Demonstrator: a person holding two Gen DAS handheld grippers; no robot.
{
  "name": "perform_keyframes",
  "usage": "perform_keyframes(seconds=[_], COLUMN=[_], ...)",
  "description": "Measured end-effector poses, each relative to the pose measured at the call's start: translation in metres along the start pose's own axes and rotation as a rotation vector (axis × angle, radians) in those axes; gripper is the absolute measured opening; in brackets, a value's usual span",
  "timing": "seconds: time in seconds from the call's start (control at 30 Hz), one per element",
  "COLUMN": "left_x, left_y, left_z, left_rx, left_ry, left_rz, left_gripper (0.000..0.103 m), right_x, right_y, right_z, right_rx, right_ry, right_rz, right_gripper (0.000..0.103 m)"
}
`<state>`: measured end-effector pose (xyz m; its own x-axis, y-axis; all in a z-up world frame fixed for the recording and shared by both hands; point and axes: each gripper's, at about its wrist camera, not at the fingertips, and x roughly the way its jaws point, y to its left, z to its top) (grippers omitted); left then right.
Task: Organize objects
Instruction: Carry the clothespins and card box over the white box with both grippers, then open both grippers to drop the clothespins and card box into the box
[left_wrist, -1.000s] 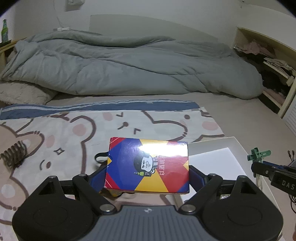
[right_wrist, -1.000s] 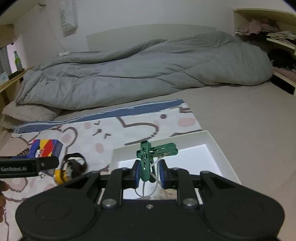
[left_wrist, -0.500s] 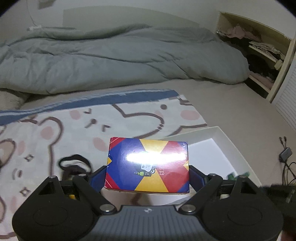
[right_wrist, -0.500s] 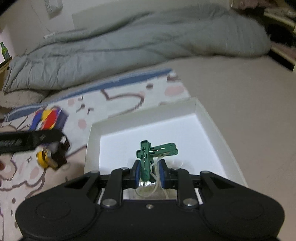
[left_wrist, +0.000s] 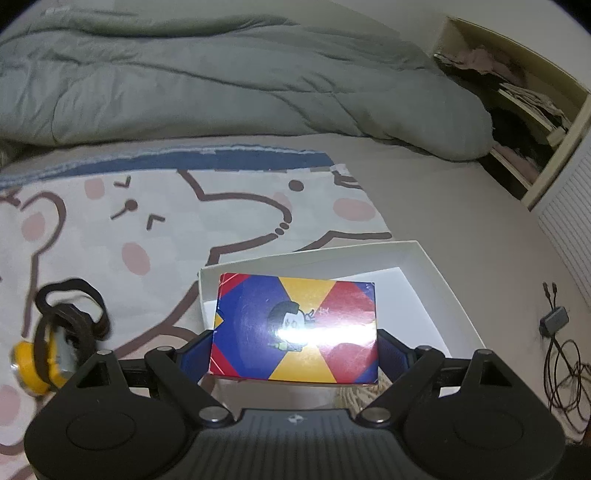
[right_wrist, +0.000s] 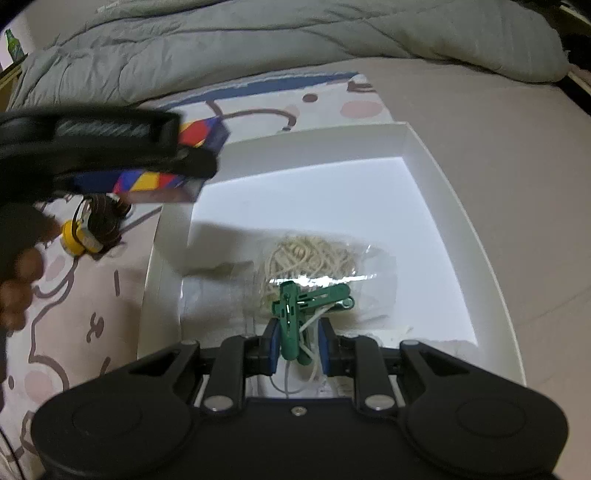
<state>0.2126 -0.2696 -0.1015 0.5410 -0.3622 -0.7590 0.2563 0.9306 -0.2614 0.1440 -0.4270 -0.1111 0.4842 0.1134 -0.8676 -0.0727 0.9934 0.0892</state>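
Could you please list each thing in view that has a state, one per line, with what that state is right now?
Left tool: closed on the colourful box, carried over the tray's near-left corner.
Colourful box: gripped by its sides, off the bed.
Right tool: shut on the green clips.
Green clips: held above the tray floor.
White tray: open, no lid.
Bagged cord: lying in the tray.
Yellow tape roll: lying on the blanket.
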Motion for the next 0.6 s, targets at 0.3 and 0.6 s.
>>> perform_keyframes(seconds=[0.3, 0.6], left_x=[0.024, 0.016], left_y=[0.005, 0.008], left_z=[-0.001, 0.002], left_rx=[-0.076, -0.050], left_ry=[0.016, 0.002], left_rz=[-0.011, 0.003], left_gripper=[0.090, 0.090], right_x=[0.005, 0.005], right_y=[0.008, 0.010], right_z=[0.000, -0.001], right_rx=[-0.026, -0.012], right_ry=[0.023, 0.059], right_rz=[0.023, 0.039], right_gripper=[0.022, 0.025])
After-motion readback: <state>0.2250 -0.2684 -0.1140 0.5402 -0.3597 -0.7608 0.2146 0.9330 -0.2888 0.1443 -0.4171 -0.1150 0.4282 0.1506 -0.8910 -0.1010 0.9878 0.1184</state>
